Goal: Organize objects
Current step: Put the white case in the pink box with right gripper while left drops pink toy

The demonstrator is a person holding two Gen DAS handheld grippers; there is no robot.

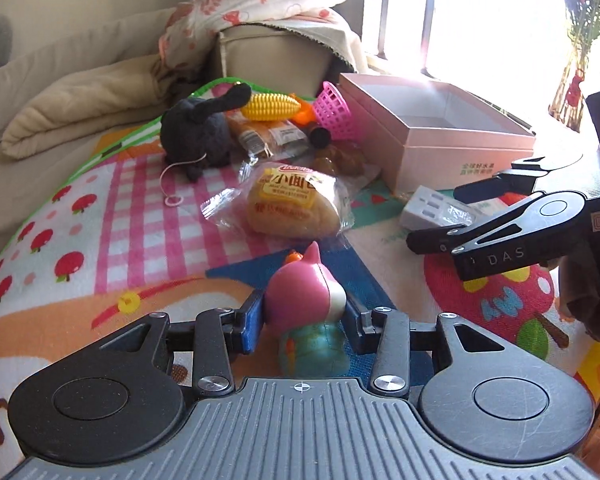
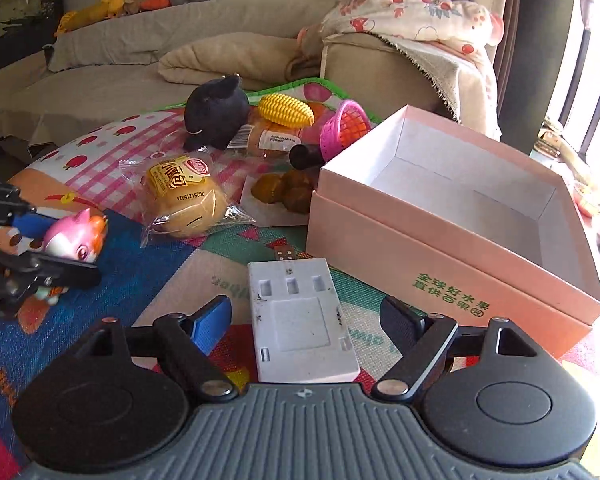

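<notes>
The left tool is clamped on the pink toy; the right tool stands apart around the white charger. Close squarely, then lift toward the box.

Pink toy base hidden behind left claw; window overexposed; small plug tip of white charger blurred.

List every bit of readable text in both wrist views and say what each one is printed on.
"DAS": on the right gripper, seen from the left wrist.
"全球好水果 直供百果园": green print on the pink cardboard box.
"小面包": yellow label of the clear-wrapped bread bun.
"20251215024": date code on that bun's wrapper, right wrist view.
Barcode label on the second wrapped bread: too small to read.
Mat lettering: cut off, unreadable.
</notes>
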